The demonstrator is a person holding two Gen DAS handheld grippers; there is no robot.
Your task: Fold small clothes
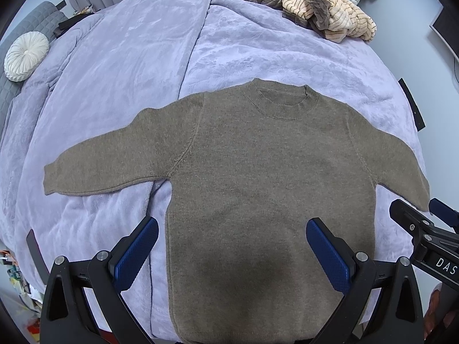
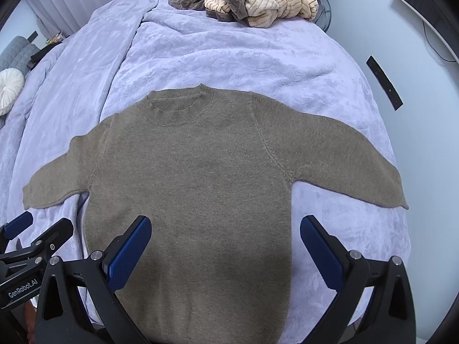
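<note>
A small olive-brown knit sweater lies flat, face up, on the lavender bed cover, sleeves spread to both sides and collar at the far end. It also shows in the right wrist view. My left gripper is open and empty, hovering over the sweater's lower left part. My right gripper is open and empty over the sweater's lower right part. The right gripper shows at the right edge of the left wrist view; the left gripper shows at the left edge of the right wrist view.
A pile of striped beige and brown clothes lies at the far end of the bed, also in the right wrist view. A round white cushion sits on a grey headboard at the left. A monitor stands at the right.
</note>
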